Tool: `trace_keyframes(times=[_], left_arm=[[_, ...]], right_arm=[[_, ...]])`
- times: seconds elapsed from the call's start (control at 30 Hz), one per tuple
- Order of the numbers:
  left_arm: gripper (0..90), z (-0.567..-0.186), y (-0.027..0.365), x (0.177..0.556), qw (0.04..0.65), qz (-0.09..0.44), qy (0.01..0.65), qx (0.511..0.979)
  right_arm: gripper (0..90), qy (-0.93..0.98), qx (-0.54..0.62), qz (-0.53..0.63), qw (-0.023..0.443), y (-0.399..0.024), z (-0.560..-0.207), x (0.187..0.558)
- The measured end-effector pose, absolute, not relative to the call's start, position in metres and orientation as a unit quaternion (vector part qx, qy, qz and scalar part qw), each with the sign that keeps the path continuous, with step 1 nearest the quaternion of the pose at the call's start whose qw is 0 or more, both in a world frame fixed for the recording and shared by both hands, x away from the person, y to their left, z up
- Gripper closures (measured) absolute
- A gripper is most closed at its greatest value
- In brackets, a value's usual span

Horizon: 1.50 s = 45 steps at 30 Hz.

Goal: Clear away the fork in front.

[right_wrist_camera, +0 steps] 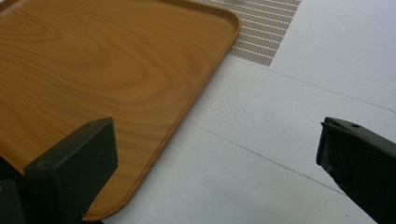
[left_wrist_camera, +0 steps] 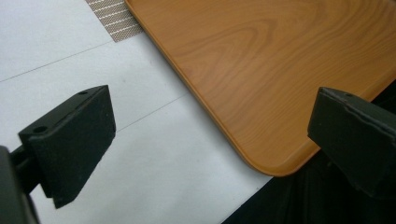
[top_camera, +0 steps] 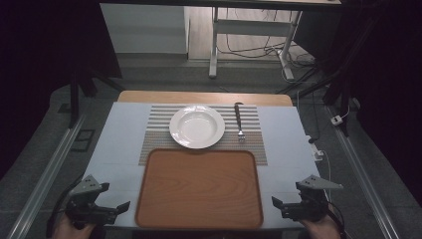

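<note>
High view cuts off both hands; left claw [top_camera: 123, 205] and right claw [top_camera: 276, 203] gape apart beside the smooth wood-grain tray [top_camera: 199, 186].

Black tongs [top_camera: 123, 205], grey three-cornered plates [top_camera: 88, 184]

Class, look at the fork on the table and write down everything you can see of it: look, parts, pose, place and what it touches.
The fork looks metallic, with a dark handle and a paler, shiny head. It lies flat on the striped placemat, handle toward the far edge, tines toward the person. It sits just right of the white plate, apart from it, and beyond the wooden tray. Nothing but the mat touches it. Finer detail is too small to tell.
</note>
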State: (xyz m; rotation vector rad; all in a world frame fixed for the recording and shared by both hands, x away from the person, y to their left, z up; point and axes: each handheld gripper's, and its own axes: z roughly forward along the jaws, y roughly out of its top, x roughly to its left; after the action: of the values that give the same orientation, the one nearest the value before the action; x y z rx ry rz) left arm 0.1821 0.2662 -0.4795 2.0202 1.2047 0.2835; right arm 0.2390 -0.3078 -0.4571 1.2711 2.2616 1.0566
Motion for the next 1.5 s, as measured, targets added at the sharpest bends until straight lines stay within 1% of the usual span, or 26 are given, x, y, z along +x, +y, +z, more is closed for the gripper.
trace_keyframes(times=[0.73,1.03,1.5], left_arm=[[1.5,-0.48,0.266,0.182,0.375,0.112,0.476,0.788],[1.5,-0.48,0.266,0.183,0.374,0.113,0.478,0.787],[1.6,-0.48,0.266,0.183,0.371,0.113,0.479,0.787]], right_arm=[[0.0,0.812,0.422,0.367,0.17,-0.298,-0.457,0.24],[0.0,0.819,0.405,0.363,0.181,-0.292,-0.457,0.242],[0.0,0.845,0.355,0.35,0.194,-0.27,-0.46,0.249]])
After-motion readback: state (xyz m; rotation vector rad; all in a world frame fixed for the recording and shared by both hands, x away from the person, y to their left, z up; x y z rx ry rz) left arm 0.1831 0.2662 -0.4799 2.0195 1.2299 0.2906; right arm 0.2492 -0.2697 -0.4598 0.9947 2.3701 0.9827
